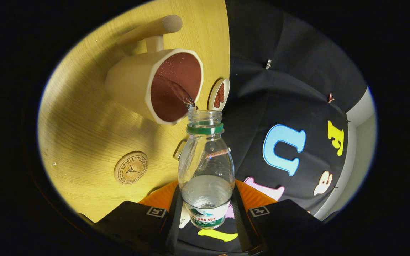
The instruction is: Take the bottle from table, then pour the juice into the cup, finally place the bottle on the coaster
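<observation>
My gripper is shut on a clear plastic bottle with a green neck ring, both fingers pressing its lower body. The bottle is uncapped and tilted, its mouth at the rim of a cream cup with a dark red-brown inside and a wooden handle. A thin stream of clear liquid runs from the mouth into the cup. Some liquid is left in the bottle's lower part. A round wooden coaster lies flat on the yellow wooden table, nearer to the fingers than the cup.
A small white dish with something reddish in it sits near the table's edge, just past the bottle's mouth. A small pale object peeks out behind the bottle at the table's edge. Black cloth hangs beyond the edge.
</observation>
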